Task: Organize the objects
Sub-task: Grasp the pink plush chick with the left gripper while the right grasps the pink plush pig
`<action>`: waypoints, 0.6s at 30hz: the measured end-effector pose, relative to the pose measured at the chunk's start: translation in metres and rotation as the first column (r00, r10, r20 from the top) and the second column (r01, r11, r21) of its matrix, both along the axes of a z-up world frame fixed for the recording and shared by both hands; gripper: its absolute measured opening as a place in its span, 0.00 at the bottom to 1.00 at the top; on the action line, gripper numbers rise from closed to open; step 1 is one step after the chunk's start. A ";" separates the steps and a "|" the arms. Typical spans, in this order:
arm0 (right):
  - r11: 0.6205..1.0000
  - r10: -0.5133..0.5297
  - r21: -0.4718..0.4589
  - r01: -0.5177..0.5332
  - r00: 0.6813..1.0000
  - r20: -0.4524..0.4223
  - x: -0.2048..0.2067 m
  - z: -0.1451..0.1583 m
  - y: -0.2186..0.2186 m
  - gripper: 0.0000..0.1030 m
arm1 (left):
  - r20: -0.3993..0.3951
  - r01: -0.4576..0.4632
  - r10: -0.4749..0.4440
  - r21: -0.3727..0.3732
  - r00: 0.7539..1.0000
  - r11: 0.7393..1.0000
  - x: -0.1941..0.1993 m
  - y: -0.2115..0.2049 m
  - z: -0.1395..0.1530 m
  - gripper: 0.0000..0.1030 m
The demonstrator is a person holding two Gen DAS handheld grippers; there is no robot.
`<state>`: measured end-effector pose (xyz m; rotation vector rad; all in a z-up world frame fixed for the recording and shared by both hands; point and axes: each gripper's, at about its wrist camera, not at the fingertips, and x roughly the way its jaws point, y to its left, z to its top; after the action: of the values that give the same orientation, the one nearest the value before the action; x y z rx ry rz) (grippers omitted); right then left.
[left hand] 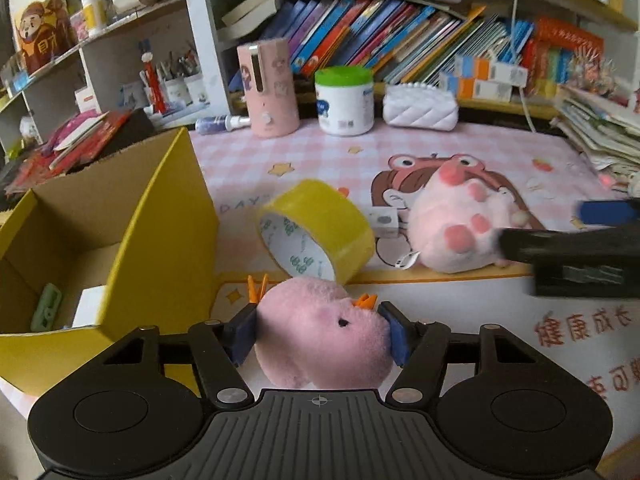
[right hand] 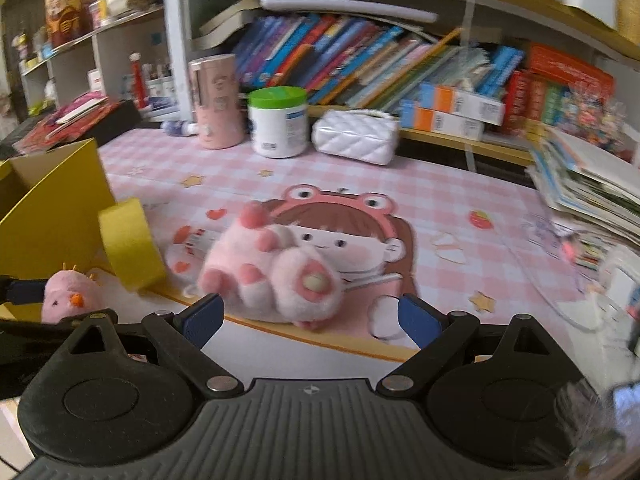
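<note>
Here the left gripper pinches the pink chick plush, while the right gripper gapes wide, touching nothing, just short of the pink paw plush.

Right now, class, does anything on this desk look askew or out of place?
Yes. The yellow tape roll is tipped on its edge beside the yellow cardboard box rather than lying flat. The pink paw plush lies on its back, paws up, in the middle of the mat.
</note>
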<state>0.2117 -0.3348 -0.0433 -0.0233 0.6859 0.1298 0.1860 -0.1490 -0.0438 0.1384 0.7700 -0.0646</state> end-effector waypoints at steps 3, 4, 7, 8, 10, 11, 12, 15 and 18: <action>0.998 0.062 -0.027 -0.062 0.998 0.005 0.019 -0.006 0.012 0.93 | 0.022 0.015 -0.015 0.019 1.000 1.000 -0.011 0.001 0.003 0.62; 0.996 0.084 -0.041 -0.083 0.996 0.003 0.025 -0.009 0.016 0.94 | 0.020 0.020 -0.020 0.021 1.000 1.000 -0.014 0.001 0.004 0.62; 0.983 0.161 -0.091 -0.161 0.987 -0.005 0.041 -0.017 0.029 0.96 | 0.013 0.032 -0.032 0.026 0.999 0.999 -0.020 0.001 0.004 0.62; 0.975 0.188 -0.117 -0.187 0.982 -0.002 0.046 -0.020 0.034 0.96 | 0.015 0.033 -0.033 0.026 0.999 0.999 -0.021 0.001 0.005 0.62; 0.949 0.253 -0.193 -0.249 0.968 -0.005 0.053 -0.027 0.044 0.96 | 0.022 0.031 -0.031 0.016 0.999 0.999 -0.023 0.004 0.008 0.62; 0.930 0.286 -0.238 -0.282 0.958 -0.016 0.057 -0.032 0.050 0.96 | 0.027 0.028 -0.028 0.009 0.999 1.000 -0.024 0.005 0.009 0.62; 0.905 0.323 -0.281 -0.320 0.946 -0.037 0.061 -0.037 0.055 0.94 | 0.031 0.025 -0.025 0.002 0.999 1.000 -0.024 0.006 0.010 0.62; 0.837 0.387 -0.384 -0.390 0.918 -0.089 0.069 -0.049 0.064 0.80 | 0.036 0.020 -0.019 -0.009 0.999 1.000 -0.026 0.008 0.011 0.62; 0.825 0.398 -0.395 -0.404 0.912 -0.100 0.073 -0.053 0.061 0.71 | 0.036 0.013 -0.012 -0.019 0.999 1.000 -0.026 0.010 0.011 0.62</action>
<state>0.2848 -0.2736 -0.0958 -0.5770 0.7050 0.3916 0.1596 -0.1393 -0.0331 0.1263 0.7323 -0.0812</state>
